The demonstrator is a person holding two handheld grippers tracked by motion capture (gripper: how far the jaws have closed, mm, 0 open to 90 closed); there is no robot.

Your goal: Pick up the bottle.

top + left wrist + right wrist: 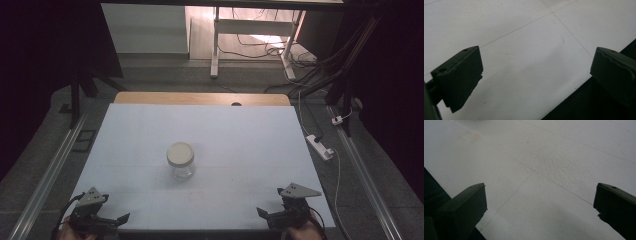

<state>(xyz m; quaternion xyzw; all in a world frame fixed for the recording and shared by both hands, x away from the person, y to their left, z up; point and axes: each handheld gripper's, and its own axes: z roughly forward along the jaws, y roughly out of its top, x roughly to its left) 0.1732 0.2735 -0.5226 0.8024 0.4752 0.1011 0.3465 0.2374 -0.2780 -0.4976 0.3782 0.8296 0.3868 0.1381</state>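
- My left tongs [107, 218] sit at the near left corner of the table [240, 130], jaws spread wide with nothing between them.
- In the left gripper view those jaws are blocky, matt black, one with a wavy ridged edge, and between them lies bare white sheet [529, 62] crossed by thin straight seams.
- My right tongs [272, 215] sit at the near right corner, jaws just as wide apart and holding nothing.
- In the right gripper view the white sheet [544, 170] looks finely pebbled, with faint crease lines and a pale reddish square mark [469, 137] towards the far left.
- The jar [180, 160] stands upright near the middle of the table, well apart from both tongs: clear glass body, round and squat, with a flat cream-coloured lid.
- A grey three-cornered plate tops each of my tongs.
- The table's far edge shows a strip of bare wood [200, 98] with a small round hole in it.
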